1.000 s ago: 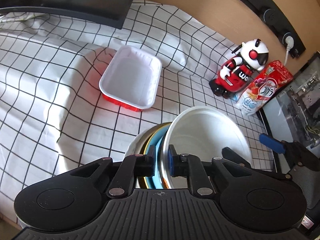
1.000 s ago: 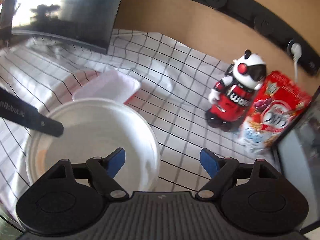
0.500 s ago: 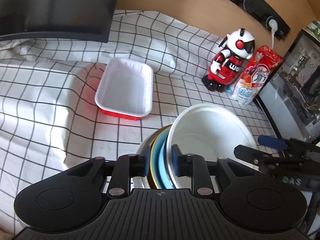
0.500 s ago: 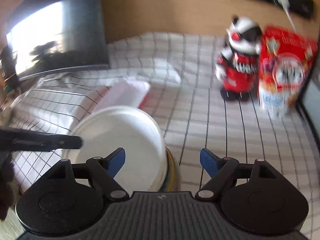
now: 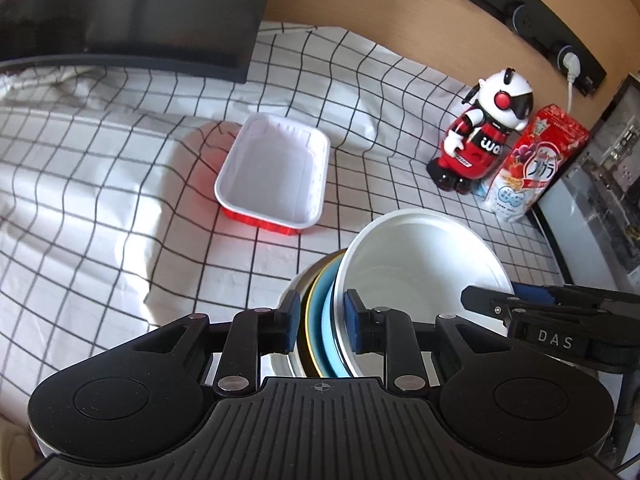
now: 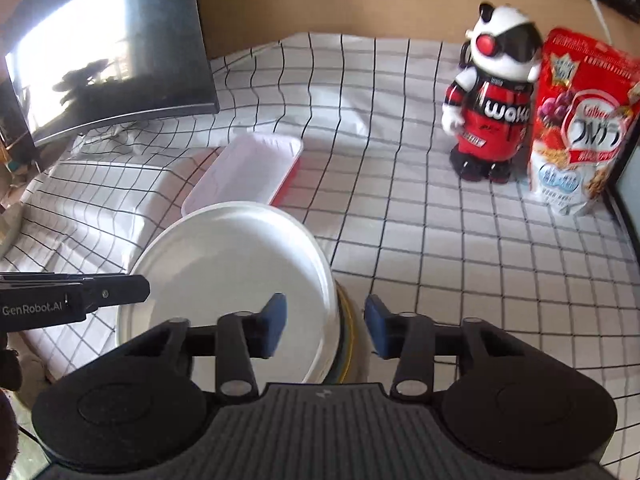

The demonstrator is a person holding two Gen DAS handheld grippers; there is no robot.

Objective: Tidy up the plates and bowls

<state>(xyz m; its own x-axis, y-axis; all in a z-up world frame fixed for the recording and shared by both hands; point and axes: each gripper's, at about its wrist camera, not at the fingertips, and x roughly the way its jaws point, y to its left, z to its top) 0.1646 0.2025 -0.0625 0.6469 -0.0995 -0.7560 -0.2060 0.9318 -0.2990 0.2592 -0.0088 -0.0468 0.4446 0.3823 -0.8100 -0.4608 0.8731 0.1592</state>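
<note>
A white bowl leans tilted on top of a stack with a blue plate and a yellow-rimmed plate, all in a pale outer bowl. My left gripper is shut on the near rims of these dishes, one pad on each side. My right gripper straddles the stack's right rim; its jaws are closing and the pads stand clear of the white bowl. An empty red tray with a white inside lies behind the stack.
A checked cloth covers the table. A toy robot and a red cereal bag stand at the back right beside a computer case. A dark monitor stands at the back left, before a wooden wall with sockets.
My left gripper's jaws widened from a narrow pinch to span several rims. My right gripper rolled, shifted over the stack's right edge, and its jaws narrowed a lot.
</note>
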